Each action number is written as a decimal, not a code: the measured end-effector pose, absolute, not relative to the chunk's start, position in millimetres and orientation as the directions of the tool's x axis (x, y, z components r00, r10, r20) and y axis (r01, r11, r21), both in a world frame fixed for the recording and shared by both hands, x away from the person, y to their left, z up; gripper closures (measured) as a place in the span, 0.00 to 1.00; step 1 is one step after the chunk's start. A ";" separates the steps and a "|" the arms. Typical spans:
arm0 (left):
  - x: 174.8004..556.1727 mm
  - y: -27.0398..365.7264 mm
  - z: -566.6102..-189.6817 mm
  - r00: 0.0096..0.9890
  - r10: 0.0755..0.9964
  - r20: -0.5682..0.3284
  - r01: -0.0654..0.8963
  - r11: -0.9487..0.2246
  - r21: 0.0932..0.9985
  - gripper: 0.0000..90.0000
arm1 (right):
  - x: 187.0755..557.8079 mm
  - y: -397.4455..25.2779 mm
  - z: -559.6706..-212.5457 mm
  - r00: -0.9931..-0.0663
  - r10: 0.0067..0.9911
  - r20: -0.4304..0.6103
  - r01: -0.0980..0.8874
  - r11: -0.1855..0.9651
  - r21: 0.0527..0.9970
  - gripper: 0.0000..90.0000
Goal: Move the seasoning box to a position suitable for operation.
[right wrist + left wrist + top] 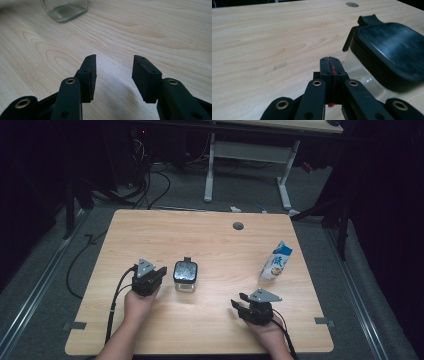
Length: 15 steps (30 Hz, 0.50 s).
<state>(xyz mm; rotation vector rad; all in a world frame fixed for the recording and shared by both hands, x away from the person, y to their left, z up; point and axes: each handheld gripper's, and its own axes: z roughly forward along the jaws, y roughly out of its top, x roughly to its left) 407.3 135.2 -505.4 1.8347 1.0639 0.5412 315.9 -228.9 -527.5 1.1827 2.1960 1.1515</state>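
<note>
Jar (pixel 185 276) mid tabletop (pixel 210 240), black lid on, just right of left gripper (pixel 161 271). Left gripper view: jaws pressed together, empty, w/ jar (pixel 384 52) close beside. Right gripper (pixel 114 77) view: jaws wide, empty, jar's glass base (pixel 63 8) farther off. High view adds pouch (pixel 276 261) far right.

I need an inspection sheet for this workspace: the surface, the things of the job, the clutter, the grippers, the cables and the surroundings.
Surface: light wooden table, with a round hole near the far edge.
Job's things: clear glass container with black lid, closed, beside the left gripper; white and blue pouch upright at the right.
Clutter: nothing seen.
Grippers: left gripper jaws shut, empty; right gripper jaws open, empty.
Cables: left gripper cable trails over the near edge; black cables on the floor.
Surroundings: dark room, grey floor, white desk frame behind.
</note>
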 end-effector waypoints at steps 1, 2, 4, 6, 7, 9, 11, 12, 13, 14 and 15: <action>411.8 130.5 -505.8 0.535 0.842 -0.064 0.446 -0.217 0.868 1.00 | 315.8 -228.6 -527.9 -0.567 0.823 0.037 0.500 0.308 0.810 0.61; 414.2 128.4 -505.9 0.540 0.839 -0.065 0.445 -0.219 0.869 1.00 | 315.6 -228.5 -528.0 -0.565 0.824 0.031 0.498 0.311 0.810 0.61; 418.8 122.7 -506.1 0.549 0.833 -0.065 0.448 -0.227 0.865 1.00 | 315.4 -228.8 -527.6 -0.565 0.824 0.027 0.494 0.311 0.812 0.61; 419.6 118.8 -506.7 0.555 0.828 -0.081 0.450 -0.217 0.866 1.00 | 314.9 -229.4 -527.0 -0.564 0.825 0.029 0.492 0.308 0.814 0.61; 418.9 117.4 -506.9 0.559 0.824 -0.090 0.451 -0.211 0.867 1.00 | 314.9 -229.8 -526.7 -0.564 0.825 0.030 0.494 0.309 0.813 0.61; 415.1 114.0 -507.6 0.562 0.821 -0.099 0.444 -0.198 0.874 1.00 | 315.3 -230.8 -527.0 -0.564 0.825 0.031 0.496 0.308 0.812 0.60; 412.7 112.8 -508.6 0.564 0.818 -0.112 0.444 -0.186 0.877 1.00 | 315.6 -230.9 -527.5 -0.564 0.825 0.035 0.497 0.305 0.812 0.60; 412.7 112.8 -508.6 0.564 0.818 -0.112 0.444 -0.186 0.877 1.00 | 315.6 -230.9 -527.5 -0.564 0.825 0.035 0.497 0.305 0.812 0.60; 411.2 112.1 -508.8 0.568 0.815 -0.114 0.442 -0.185 0.878 1.00 | 315.4 -230.6 -527.6 -0.563 0.826 0.037 0.499 0.304 0.812 0.60; 410.1 111.3 -509.1 0.568 0.814 -0.118 0.441 -0.181 0.879 1.00 | 315.3 -230.4 -527.6 -0.564 0.825 0.035 0.498 0.307 0.811 0.60; 408.4 109.4 -509.3 0.576 0.810 -0.115 0.438 -0.187 0.879 1.00 | 314.9 -229.8 -527.5 -0.566 0.824 0.031 0.497 0.311 0.810 0.60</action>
